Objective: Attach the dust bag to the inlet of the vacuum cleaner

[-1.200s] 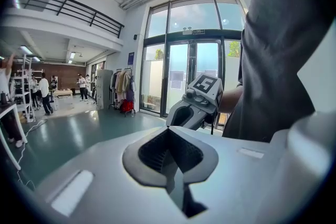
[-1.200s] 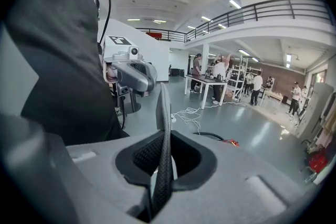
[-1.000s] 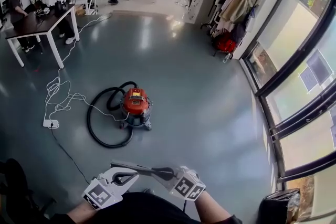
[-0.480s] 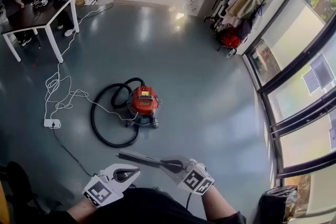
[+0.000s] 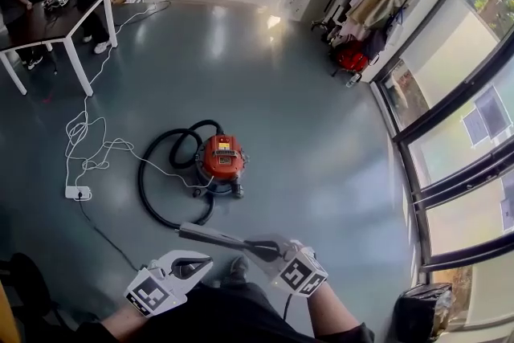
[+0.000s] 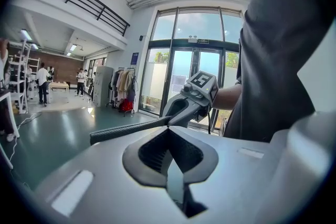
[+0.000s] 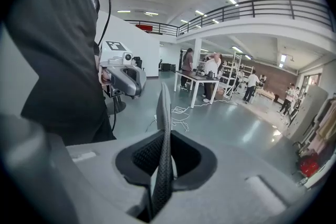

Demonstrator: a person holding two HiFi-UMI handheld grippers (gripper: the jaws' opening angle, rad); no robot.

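Starting far left, a dark surface point(image 5: 42, 26) has people gathered at it, and a white cable point(image 5: 88, 150) trails from it across the floor to a power strip point(image 5: 78, 192). Just right of that, a black hose point(image 5: 141, 187) loops round the orange-topped vacuum cleaner point(image 5: 221, 161), which stands alone in mid-floor, well apart from both hands. Its lid looks to be on, and its inlet cannot be made out from here. At the near edge, the left claw point(image 5: 207, 260) seems drawn to a thin seam with nothing in it. The right claw point(image 7: 164, 91) points across toward it, its long textured fingers point(image 5: 225, 239) pressed flat together and also empty. Farther right stand a coat rack point(image 5: 365, 8) and tall windows point(image 5: 450, 116). No dust bag shows in any view, so I judge the task barely begun, at the stage of getting to the machine. The next move likely calls for closing in on the vacuum cleaner, finding the bag, and exposing the inlet before anything can be fitted.
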